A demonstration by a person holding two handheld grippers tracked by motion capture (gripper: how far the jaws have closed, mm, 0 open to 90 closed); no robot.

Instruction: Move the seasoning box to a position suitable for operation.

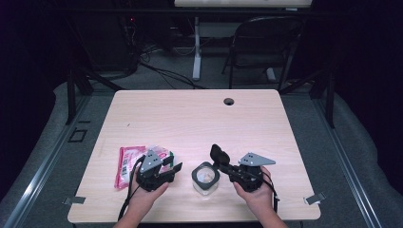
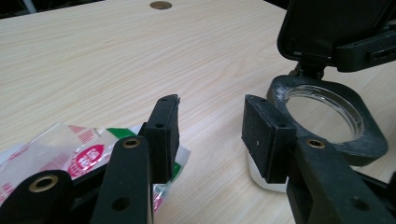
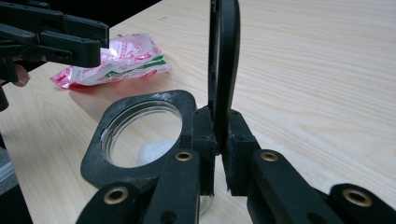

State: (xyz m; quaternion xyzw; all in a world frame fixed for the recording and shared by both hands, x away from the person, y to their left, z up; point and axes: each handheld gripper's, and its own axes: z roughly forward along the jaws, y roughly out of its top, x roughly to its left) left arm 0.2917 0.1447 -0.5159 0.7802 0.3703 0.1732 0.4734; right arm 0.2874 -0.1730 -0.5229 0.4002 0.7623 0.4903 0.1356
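Work in hand: a person is opening a clear jar point(image 1: 205, 179) with a black hinged lid point(image 3: 223, 60) on the counter point(image 1: 199, 118), apparently to put something into it from the red-and-white packet point(image 1: 129, 164).
Jar: it is standing near the front edge of the counter, between the two hands; its square black collar point(image 3: 140, 140) is showing a round open mouth, and something white is lying inside at the bottom.
Lid: it is standing upright on its hinge, flipped back from the mouth, so the opening step is looking done or nearly so.
Right hand-held gripper point(image 3: 217, 154): its jaws are pinched together on the lower edge of the raised lid, holding it up; in the high view the lid is rising to the left of this gripper point(image 1: 237, 172).
Left hand-held gripper point(image 2: 210, 126): its jaws are standing apart with nothing between them, hovering just above the counter between the packet and the jar.
Packet: it is lying flat on the counter at the left, partly under the left hand-held gripper, with a green patch at one end; it is looking sealed and untouched.
Done so far: the jar is open and steadied.
Left to do: judging by the layout, picking up the packet, getting its contents into the jar and closing the lid are all remaining.
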